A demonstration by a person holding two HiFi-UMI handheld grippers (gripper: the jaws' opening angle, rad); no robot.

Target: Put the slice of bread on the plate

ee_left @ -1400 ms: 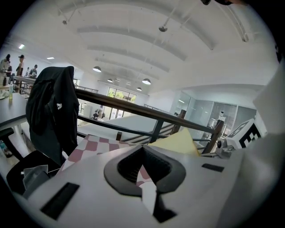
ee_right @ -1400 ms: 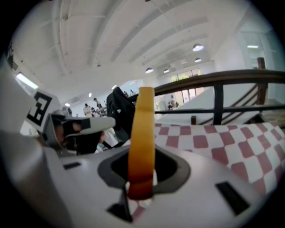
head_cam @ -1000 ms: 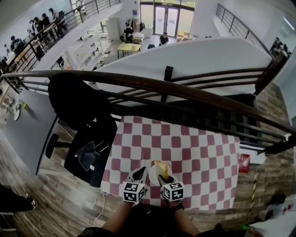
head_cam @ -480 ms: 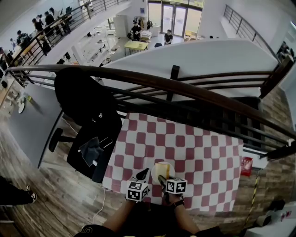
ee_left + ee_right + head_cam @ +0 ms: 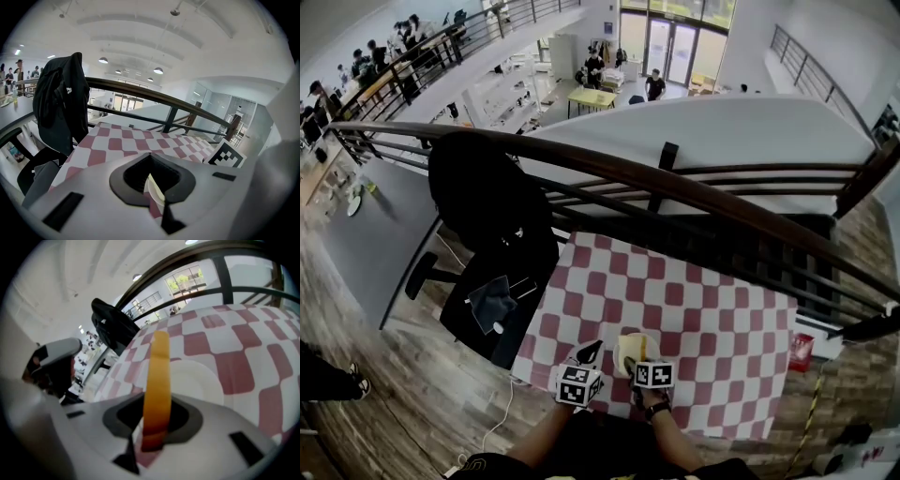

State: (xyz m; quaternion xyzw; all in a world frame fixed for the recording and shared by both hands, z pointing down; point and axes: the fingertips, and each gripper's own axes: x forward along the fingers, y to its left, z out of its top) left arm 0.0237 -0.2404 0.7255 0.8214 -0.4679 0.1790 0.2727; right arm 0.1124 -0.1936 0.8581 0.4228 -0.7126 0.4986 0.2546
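The slice of bread, yellow-brown, stands on edge between the jaws of my right gripper, which is shut on it. In the right gripper view the bread rises out of the right gripper just above the white plate. The plate lies on the red and white checked cloth near the table's front edge. My left gripper hangs beside the plate's left rim, its dark fingers together and nothing in them. Through the left gripper I see a strip of the plate's rim.
The checked tablecloth stretches away to a dark wooden railing. A black jacket hangs over an office chair at the table's left. A small red object lies on the floor at the right.
My right gripper has come down with the bread toward the plate and rolled a little. The left gripper has barely shifted.
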